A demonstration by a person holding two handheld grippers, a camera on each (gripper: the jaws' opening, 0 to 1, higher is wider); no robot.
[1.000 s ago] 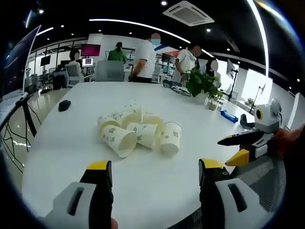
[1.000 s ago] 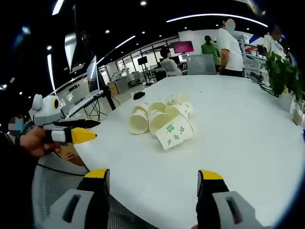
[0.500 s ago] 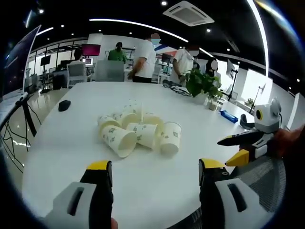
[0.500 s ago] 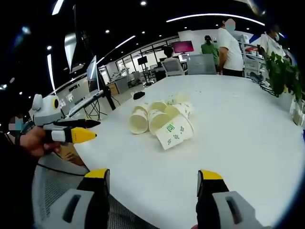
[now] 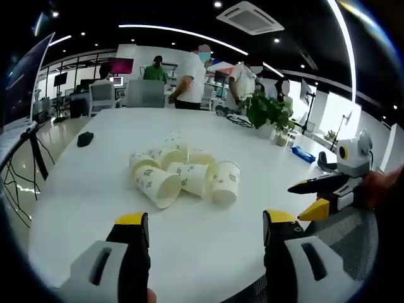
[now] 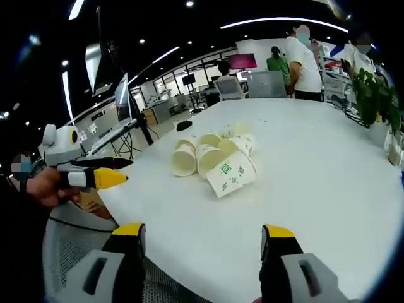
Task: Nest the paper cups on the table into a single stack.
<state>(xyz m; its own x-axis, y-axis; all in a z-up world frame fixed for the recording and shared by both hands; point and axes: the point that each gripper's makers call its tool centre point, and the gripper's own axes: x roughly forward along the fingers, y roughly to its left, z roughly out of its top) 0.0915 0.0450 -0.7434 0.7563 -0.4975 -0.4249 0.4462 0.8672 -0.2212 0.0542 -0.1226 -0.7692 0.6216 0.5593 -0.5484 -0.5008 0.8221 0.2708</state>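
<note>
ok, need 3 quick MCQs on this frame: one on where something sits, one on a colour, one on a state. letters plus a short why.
1. Where do the paper cups lie?
A. Clustered mid-table
B. On the floor
C. On a chair

2. What colour are the tips of the left gripper?
A. Red
B. Yellow
C. Blue

3. How are the cups now?
A. In one upright stack
B. Held in a gripper
C. Loose, mostly on their sides

Key: 1 A, they sit bunched on the white table. 2 B, both tips are yellow. 3 C, open mouths face sideways, and both the left and the right gripper are open, short of the cups.
</note>
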